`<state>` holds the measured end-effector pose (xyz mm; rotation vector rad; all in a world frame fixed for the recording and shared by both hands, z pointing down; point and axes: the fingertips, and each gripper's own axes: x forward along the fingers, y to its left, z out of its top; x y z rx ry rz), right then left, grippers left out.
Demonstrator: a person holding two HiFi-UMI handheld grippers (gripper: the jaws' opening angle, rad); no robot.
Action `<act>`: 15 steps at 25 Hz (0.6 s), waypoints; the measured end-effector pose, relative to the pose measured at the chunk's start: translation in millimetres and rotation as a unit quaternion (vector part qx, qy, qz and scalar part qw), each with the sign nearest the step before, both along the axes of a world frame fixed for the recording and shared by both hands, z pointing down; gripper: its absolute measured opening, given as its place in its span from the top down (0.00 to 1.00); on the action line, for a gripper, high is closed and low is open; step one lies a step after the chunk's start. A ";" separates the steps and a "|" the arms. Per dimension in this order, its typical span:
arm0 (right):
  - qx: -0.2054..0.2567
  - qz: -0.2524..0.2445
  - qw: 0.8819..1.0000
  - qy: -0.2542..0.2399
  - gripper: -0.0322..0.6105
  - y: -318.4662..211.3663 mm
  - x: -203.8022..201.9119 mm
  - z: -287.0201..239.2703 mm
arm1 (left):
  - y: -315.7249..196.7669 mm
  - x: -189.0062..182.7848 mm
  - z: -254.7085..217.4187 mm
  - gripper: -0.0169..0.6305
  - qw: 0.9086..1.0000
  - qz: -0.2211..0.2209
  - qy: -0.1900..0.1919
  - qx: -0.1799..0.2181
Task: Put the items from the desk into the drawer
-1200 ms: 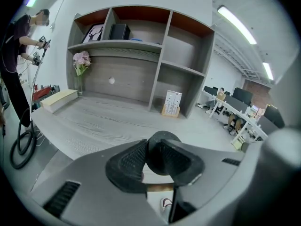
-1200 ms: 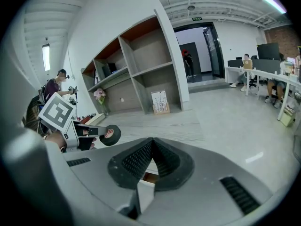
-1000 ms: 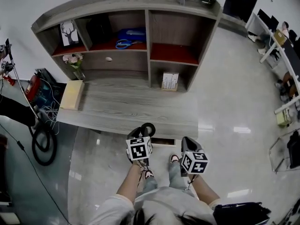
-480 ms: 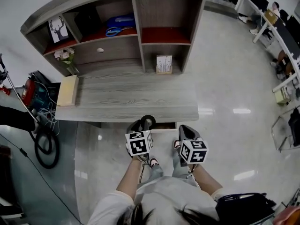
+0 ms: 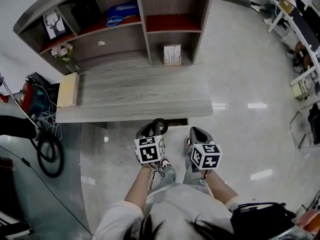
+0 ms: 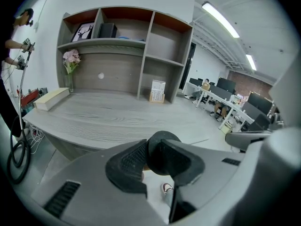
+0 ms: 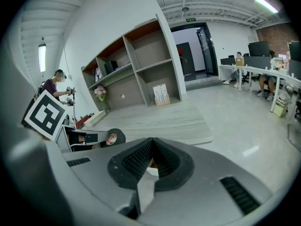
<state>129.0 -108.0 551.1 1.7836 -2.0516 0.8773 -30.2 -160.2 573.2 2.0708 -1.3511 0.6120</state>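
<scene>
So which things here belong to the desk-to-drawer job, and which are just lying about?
Job: black tape roll, clamped in the left hand-held gripper; desk; beige box, flower vase and small calendar on it; knobbed drawer front.
Lying about: blue scissors and deer picture on the shelves; floor cables; office desks behind.

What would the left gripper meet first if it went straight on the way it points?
Probably the desk, near its front edge, just beyond the roll of tape that the left gripper holds; depth is unclear.
</scene>
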 end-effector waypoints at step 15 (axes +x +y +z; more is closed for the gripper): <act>-0.025 0.025 0.999 -0.008 0.95 15.1 5.4 42.3 | 24.7 16.3 44.4 0.82 0.999 0.017 0.009 -0.036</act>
